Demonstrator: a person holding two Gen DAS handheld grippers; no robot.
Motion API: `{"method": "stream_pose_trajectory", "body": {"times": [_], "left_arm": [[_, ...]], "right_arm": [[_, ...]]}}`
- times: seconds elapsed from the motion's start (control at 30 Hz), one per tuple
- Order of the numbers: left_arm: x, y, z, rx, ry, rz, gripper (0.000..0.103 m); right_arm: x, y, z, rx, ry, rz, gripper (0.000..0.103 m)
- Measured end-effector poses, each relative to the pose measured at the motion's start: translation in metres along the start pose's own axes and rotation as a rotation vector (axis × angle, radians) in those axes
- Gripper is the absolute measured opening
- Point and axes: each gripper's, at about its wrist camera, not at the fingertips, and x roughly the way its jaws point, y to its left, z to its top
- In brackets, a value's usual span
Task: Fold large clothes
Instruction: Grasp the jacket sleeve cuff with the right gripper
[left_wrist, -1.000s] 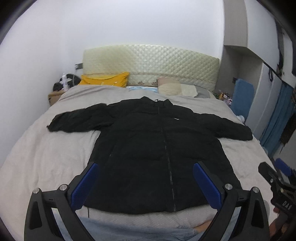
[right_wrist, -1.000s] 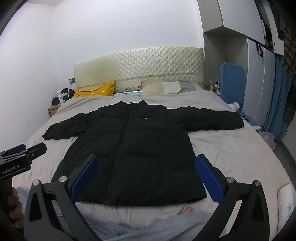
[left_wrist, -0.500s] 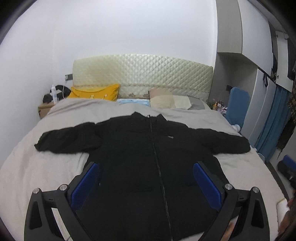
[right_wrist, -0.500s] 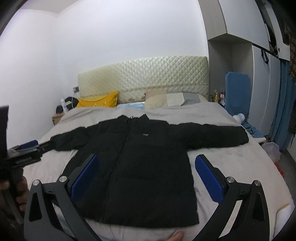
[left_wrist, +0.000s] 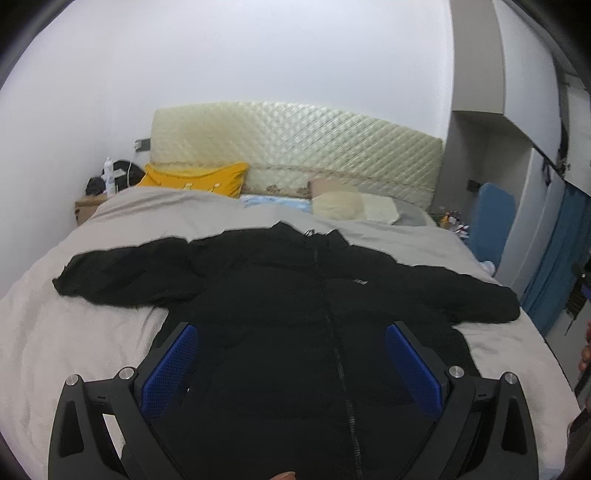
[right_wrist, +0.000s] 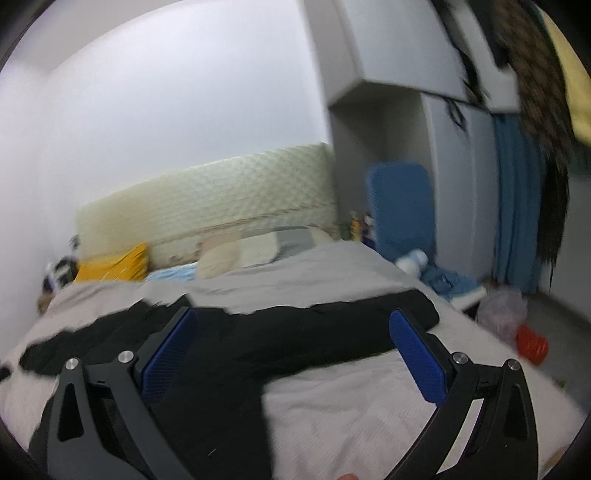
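A black puffer jacket (left_wrist: 295, 314) lies flat and zipped on the grey bed cover (left_wrist: 55, 332), both sleeves spread out sideways. My left gripper (left_wrist: 291, 365) is open and empty, held above the jacket's lower front. In the right wrist view the jacket (right_wrist: 258, 343) shows with its right sleeve stretched toward the bed's right edge. My right gripper (right_wrist: 295, 354) is open and empty above that sleeve and the right side of the body. That view is blurred by motion.
A quilted cream headboard (left_wrist: 295, 147), a yellow pillow (left_wrist: 195, 179) and beige pillows (left_wrist: 351, 206) are at the bed's far end. A nightstand (left_wrist: 88, 206) stands at the left. A blue board (right_wrist: 399, 206), blue curtain (right_wrist: 517, 203), a plastic bag (right_wrist: 502, 310) and a red item (right_wrist: 532, 343) are at the right.
Both grippers have moved forward over the jacket. The right gripper has swung to the right, toward the right sleeve and the bed's right side. Both stay open.
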Motion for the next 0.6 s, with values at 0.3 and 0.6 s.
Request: {"method": "stream_pose_trajectory", "body": {"times": [0.3,0.6], "left_arm": [[0.051,0.017,-0.024,-0.009,0.072,0.041,0.103],[0.088,0.027,-0.03,-0.041,0.09,0.062,0.103]], "right_arm": [[0.166,-0.153,-0.062,0.414,0.228,-0.008,0.103],[0.263,-0.233,-0.102,0.7,0.251,-0.073,0.099]]}}
